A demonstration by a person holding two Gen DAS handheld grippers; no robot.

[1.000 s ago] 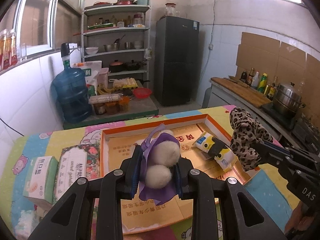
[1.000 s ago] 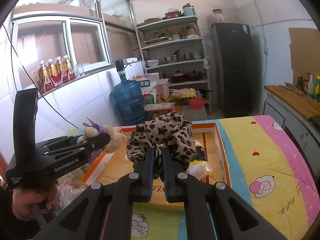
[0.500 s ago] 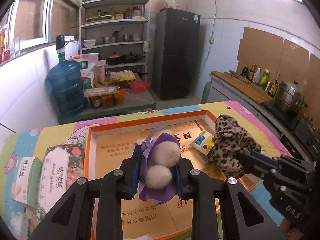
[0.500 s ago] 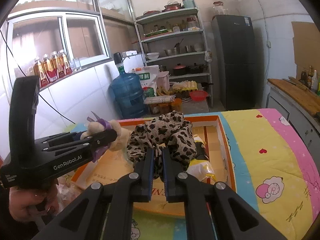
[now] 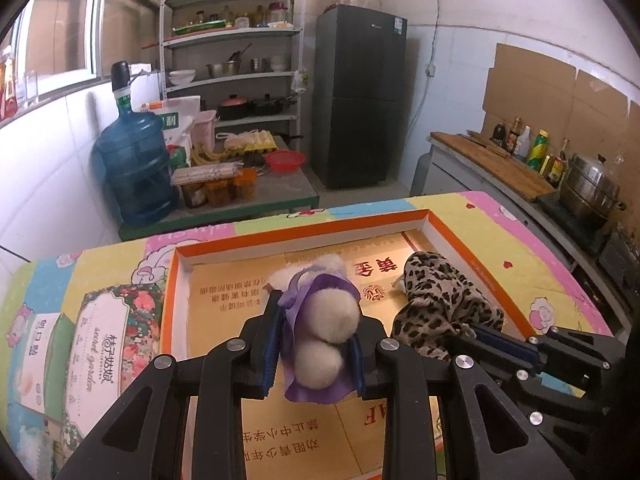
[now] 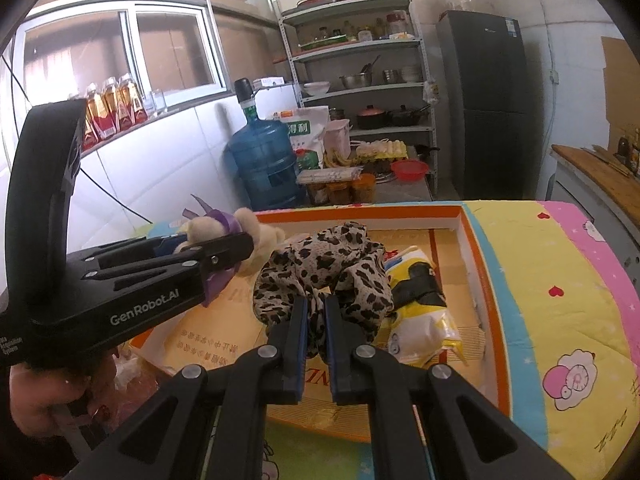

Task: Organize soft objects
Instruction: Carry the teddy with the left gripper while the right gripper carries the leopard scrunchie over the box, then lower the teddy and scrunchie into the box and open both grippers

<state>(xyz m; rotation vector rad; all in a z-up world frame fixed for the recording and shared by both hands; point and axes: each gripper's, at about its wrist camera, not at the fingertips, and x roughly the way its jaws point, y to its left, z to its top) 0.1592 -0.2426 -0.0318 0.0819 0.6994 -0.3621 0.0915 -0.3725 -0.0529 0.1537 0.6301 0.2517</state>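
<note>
My left gripper (image 5: 316, 320) is shut on a cream plush toy in a purple dress (image 5: 320, 332) and holds it above the orange-rimmed cardboard tray (image 5: 304, 226). My right gripper (image 6: 316, 312) is shut on a leopard-print cloth (image 6: 324, 268), also above the tray (image 6: 468, 240). In the left wrist view the leopard cloth (image 5: 440, 304) hangs just right of the plush. In the right wrist view the left gripper (image 6: 236, 246) holds the plush (image 6: 256, 240) just left of the cloth. A yellow, black and white soft toy (image 6: 420, 308) lies in the tray under the cloth.
Two tissue boxes (image 5: 100, 340) lie on the colourful tablecloth left of the tray. A blue water jug (image 5: 134, 168), a low table with jars (image 5: 240, 196), shelves and a black fridge (image 5: 360, 96) stand behind. A counter with bottles and a steel pot (image 5: 592, 184) is at the right.
Both grippers have come closer together over the tray. The leopard cloth now hangs right beside the plush and hides the yellow toy from the left wrist view. Both grips are unchanged.
</note>
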